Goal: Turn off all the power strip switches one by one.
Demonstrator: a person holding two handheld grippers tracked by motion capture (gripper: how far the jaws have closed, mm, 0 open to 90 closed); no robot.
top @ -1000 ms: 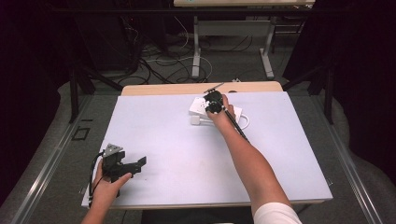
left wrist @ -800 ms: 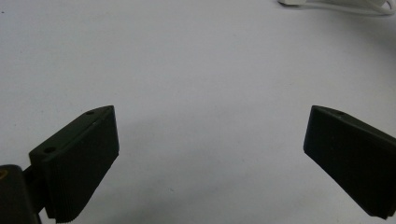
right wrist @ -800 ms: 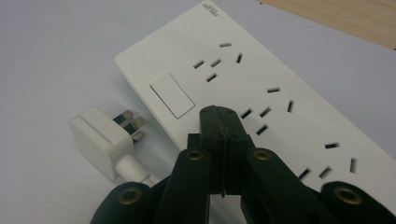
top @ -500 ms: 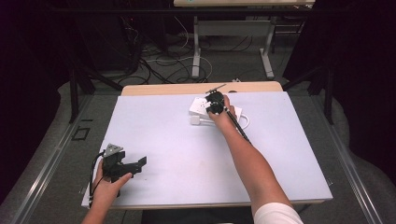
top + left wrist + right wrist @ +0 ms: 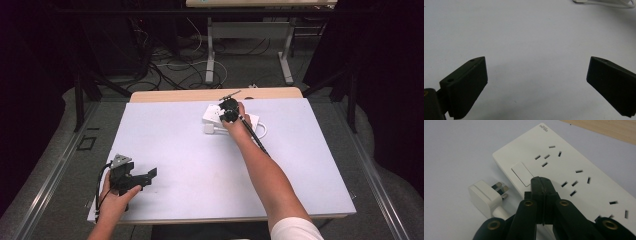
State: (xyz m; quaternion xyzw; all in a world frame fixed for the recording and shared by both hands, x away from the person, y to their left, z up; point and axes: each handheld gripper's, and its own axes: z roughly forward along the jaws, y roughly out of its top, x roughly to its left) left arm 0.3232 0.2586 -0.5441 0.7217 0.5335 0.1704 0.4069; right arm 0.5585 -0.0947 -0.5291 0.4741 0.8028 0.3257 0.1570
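Right hand-held gripper: jaws pressed together, nothing pinched, tips over the power strip just beside its rocker switch, probably lined up to press it. Strip lies at 12 o'clock on the desk, near the far edge. Its plug lies loose, touching the strip's side. Left hand-held gripper: jaws spread, empty, parked at 7 o'clock. Bare desk between them.

Table evenly and brightly lit from overhead; surroundings from 9 through 12 to 3 o'clock fall to near black. Shadows soft, faint. High view slightly soft, grainy. Left gripper jaws blurred at close range. Power strip sharp, mild glare, no visible distortion.
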